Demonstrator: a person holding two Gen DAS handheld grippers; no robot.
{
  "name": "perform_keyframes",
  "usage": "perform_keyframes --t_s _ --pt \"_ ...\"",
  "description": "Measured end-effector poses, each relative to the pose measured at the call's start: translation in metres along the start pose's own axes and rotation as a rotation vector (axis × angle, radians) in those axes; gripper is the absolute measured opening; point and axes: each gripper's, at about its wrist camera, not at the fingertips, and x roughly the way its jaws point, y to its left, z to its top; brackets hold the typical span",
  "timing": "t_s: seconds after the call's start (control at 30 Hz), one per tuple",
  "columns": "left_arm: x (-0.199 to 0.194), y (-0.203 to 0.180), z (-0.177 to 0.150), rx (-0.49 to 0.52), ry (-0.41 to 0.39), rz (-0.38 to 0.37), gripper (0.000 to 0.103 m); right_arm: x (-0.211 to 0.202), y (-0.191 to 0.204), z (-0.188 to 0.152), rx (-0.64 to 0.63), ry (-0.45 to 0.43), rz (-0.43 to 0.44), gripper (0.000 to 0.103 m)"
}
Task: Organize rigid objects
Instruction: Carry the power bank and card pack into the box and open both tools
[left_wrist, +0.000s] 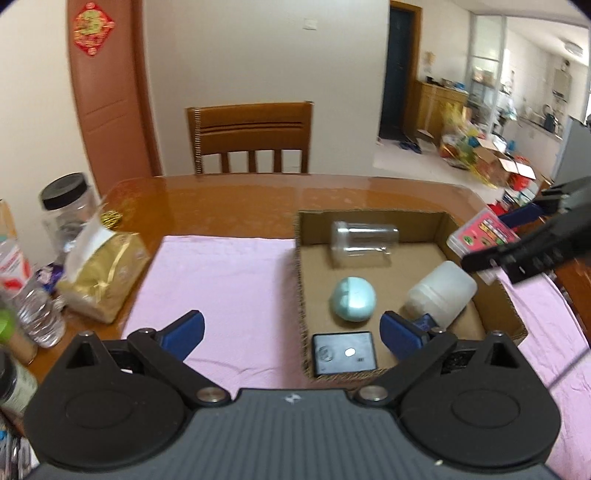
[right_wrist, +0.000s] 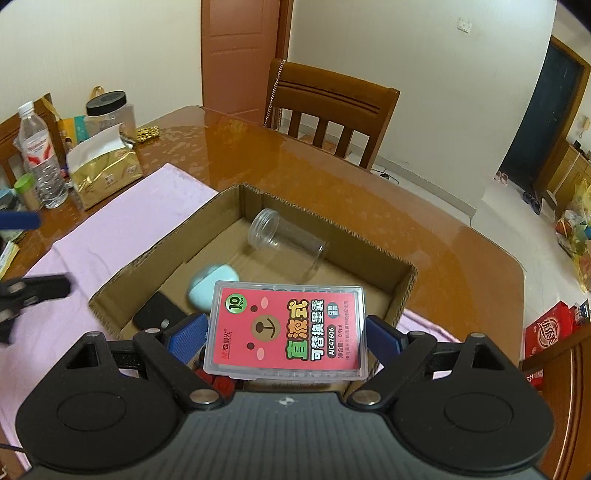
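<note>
Four things in the box already: clear jar (left_wrist: 364, 242) on its side, teal egg-shaped case (left_wrist: 353, 298), black flat box (left_wrist: 344, 353), frosted white bottle (left_wrist: 441, 291) lying tipped in the right corner.
Cardboard tray (right_wrist: 155, 254): corrugated, low-walled, open top, sitting on a pink cloth (left_wrist: 221, 291) spread over the glossy wooden table (left_wrist: 236, 199).
Thing in play: a flat plastic refill case (right_wrist: 286, 328) — clear hard shell, pink bear-face card inside. It's up in the air over the near right edge of the tray, not set down yet.
Right claw (right_wrist: 284, 334): clamped on that case, blue pads against its two long edges.
Left claw (left_wrist: 291, 330): wide apart, nothing between the pads, hanging over the tray's near left corner with one pad just by the white bottle.
How the case should handle: I'd guess light and stiff, smooth sides so a bit slippery. Edge grip looks right; the broad faces would probably flex or pop the lid.
Jar: thin see-through plastic, threaded mouth, no lid. Likely rolls if bumped.
Teal case: smooth, rounded, hard to pinch — go across the narrow way.
Free spot: bare cardboard between the jar and bottle looks like the easiest landing.
</note>
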Motion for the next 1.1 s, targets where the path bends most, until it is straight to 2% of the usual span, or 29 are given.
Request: perform_keyframes --t_s 0.17,0.37,0.47,0.8,1.1 --pt "-0.012 0.012 -0.012 -0.011 -0.003 0.054 0.101 0.024 -0.003 0.02 0.004 0.016 -0.016 0.094" --pt "-0.018 0.023 -0.028 -0.037 0.024 0.074 0.101 0.048 -0.008 0.036 0.024 0.029 -0.062 0.094" --pt "-0.02 0.027 -0.032 -0.047 0.032 0.078 0.101 0.055 -0.01 0.038 0.035 0.039 -0.094 0.103" --pt "-0.024 0.03 -0.038 -0.058 0.041 0.086 0.101 0.027 -0.008 0.024 0.087 0.001 -0.091 0.103" --pt "-0.03 0.026 -0.045 -0.052 0.045 0.095 0.101 -0.012 0.007 -0.011 0.148 -0.039 -0.074 0.103"
